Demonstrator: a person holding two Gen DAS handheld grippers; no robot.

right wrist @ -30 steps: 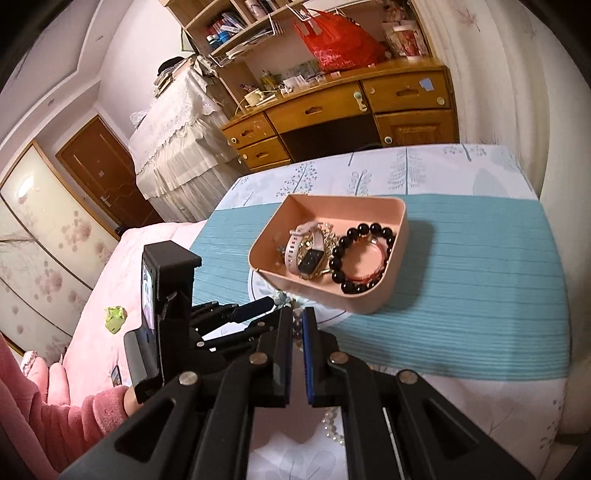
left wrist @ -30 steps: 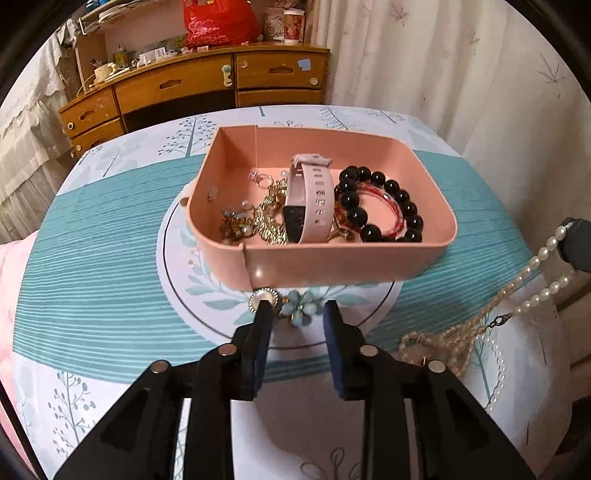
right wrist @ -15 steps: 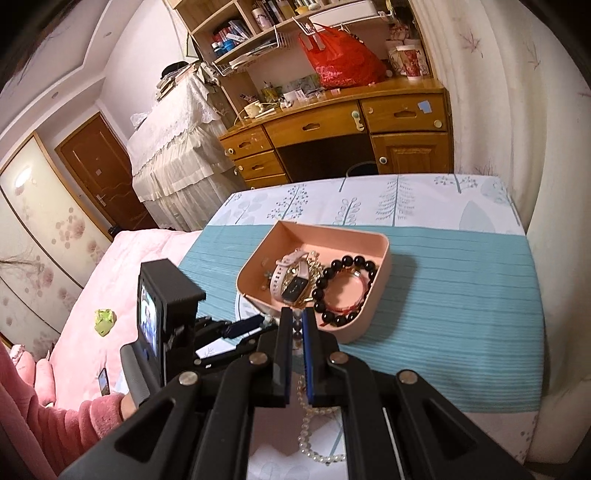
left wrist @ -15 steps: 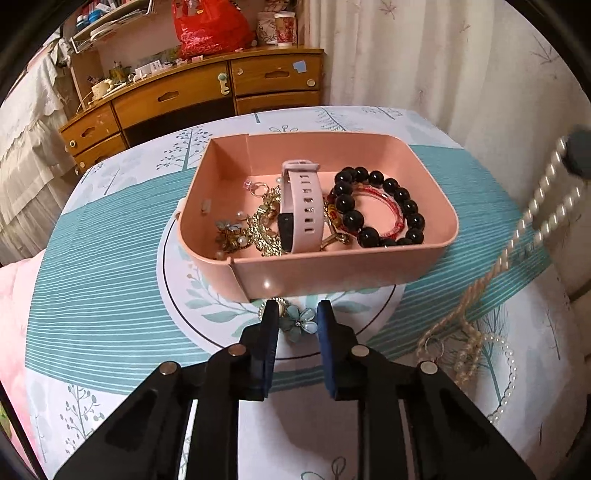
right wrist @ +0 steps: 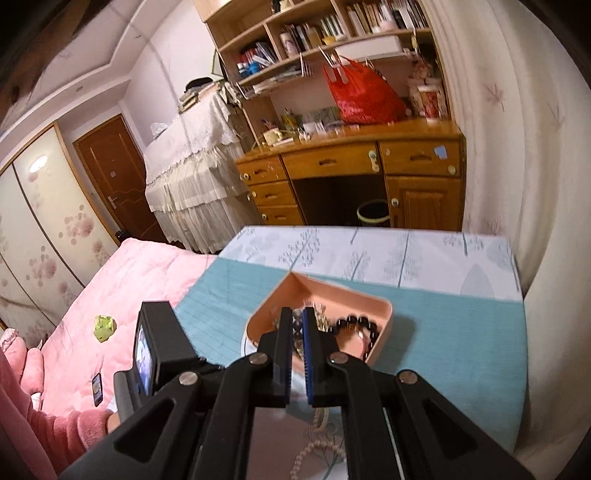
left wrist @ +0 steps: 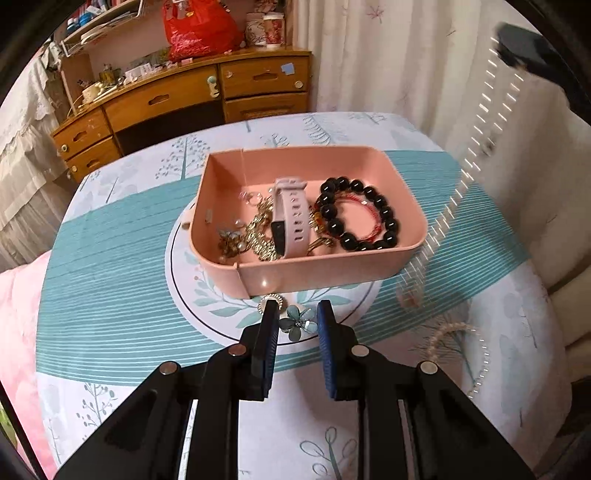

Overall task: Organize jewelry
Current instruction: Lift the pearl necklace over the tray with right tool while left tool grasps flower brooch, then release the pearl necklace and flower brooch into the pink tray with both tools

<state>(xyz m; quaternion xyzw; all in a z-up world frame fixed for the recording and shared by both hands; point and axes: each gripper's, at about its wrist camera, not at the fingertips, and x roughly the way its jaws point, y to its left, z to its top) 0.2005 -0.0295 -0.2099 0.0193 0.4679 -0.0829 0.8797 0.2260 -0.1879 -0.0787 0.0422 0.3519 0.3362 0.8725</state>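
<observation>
A pink tray (left wrist: 317, 273) on the table holds a pink watch (left wrist: 290, 218), a black bead bracelet (left wrist: 360, 214) and gold pieces (left wrist: 255, 236). A blue flower brooch (left wrist: 297, 323) lies on the cloth just in front of the tray. My left gripper (left wrist: 294, 314) is open with a finger on each side of the brooch. My right gripper (right wrist: 296, 317) is shut on a pearl necklace (right wrist: 314, 439) and holds it high. The necklace hangs blurred at the right of the left wrist view (left wrist: 461, 192), its lower end on the table. The tray shows below it (right wrist: 369, 306).
The table has a teal and white leaf-print cloth (left wrist: 110, 266). A wooden desk (left wrist: 192, 96) with a red bag (left wrist: 199, 29) stands behind. A curtain (left wrist: 406, 66) hangs at right. A pink bed (right wrist: 122, 295) lies left of the table.
My right gripper has lifted the pearl necklace up off the table. My left gripper has closed in around the flower brooch and stays open.
</observation>
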